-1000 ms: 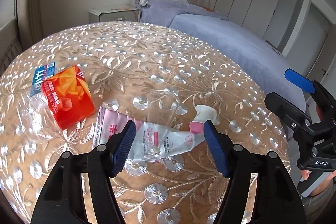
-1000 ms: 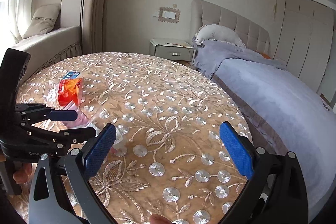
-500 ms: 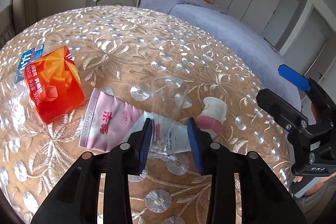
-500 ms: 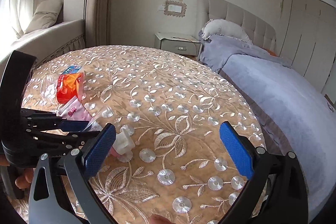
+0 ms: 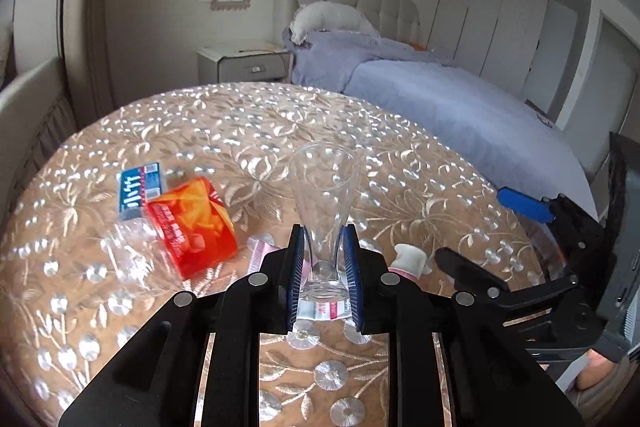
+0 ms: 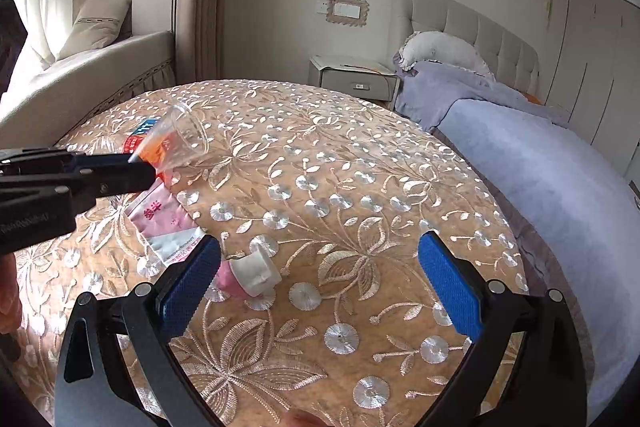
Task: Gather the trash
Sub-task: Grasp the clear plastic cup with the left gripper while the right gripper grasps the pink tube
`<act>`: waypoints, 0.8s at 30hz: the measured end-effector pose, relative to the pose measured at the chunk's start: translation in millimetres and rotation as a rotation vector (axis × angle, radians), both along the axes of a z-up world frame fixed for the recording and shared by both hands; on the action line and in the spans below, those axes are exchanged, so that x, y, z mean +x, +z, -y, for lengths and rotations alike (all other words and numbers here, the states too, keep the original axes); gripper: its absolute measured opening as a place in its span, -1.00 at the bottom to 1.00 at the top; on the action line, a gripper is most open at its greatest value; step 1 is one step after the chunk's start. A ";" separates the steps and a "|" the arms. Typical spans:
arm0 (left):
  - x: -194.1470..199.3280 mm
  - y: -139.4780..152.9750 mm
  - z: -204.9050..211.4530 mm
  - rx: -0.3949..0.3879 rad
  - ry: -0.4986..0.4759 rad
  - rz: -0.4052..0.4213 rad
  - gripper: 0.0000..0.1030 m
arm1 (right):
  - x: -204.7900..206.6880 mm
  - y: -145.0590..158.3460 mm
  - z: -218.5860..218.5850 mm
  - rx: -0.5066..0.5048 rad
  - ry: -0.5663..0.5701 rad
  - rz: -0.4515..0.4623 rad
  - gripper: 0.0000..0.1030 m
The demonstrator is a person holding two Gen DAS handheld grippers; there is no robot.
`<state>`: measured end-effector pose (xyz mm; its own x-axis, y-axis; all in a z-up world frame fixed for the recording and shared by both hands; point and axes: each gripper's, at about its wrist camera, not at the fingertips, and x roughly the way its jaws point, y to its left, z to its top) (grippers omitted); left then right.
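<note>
So far only the clear plastic cup [image 5: 324,195] is clamped in the left gripper [image 5: 322,267] — the right gripper [image 6: 320,287] gapes empty, with the toothpaste tube [image 6: 168,223] and crushed bottle [image 5: 188,227] left on the table [image 6: 360,187].

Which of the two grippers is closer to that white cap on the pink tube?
The right gripper: the white cap lies just beside its left finger. The left gripper is lifted, clamping the clear plastic cup.

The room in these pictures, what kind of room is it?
It looks like a bedroom. There is a bed with a padded headboard, a nightstand beside it, and tall closet doors along the wall.
</note>
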<state>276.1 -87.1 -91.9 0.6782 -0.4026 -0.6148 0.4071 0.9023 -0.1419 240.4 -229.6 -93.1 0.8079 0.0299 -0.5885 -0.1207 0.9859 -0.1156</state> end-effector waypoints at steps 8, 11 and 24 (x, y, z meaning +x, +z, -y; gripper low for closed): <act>-11.8 5.4 -22.8 -0.012 0.044 0.009 -0.62 | 23.1 -22.0 -22.8 0.081 -0.013 -0.178 0.91; -14.3 5.6 -28.9 -0.020 0.048 0.011 -0.62 | 33.9 -36.2 -24.6 0.128 -0.054 -0.273 0.91; -29.8 15.4 -28.2 -0.039 0.037 0.047 -0.62 | 24.2 -18.8 -23.1 0.266 -0.035 -0.189 -0.29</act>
<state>246.3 -58.9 -76.5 0.7209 -0.3995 -0.5662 0.3801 0.9112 -0.1589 264.5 -206.6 -111.9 0.6884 0.1772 -0.7033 -0.0811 0.9824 0.1682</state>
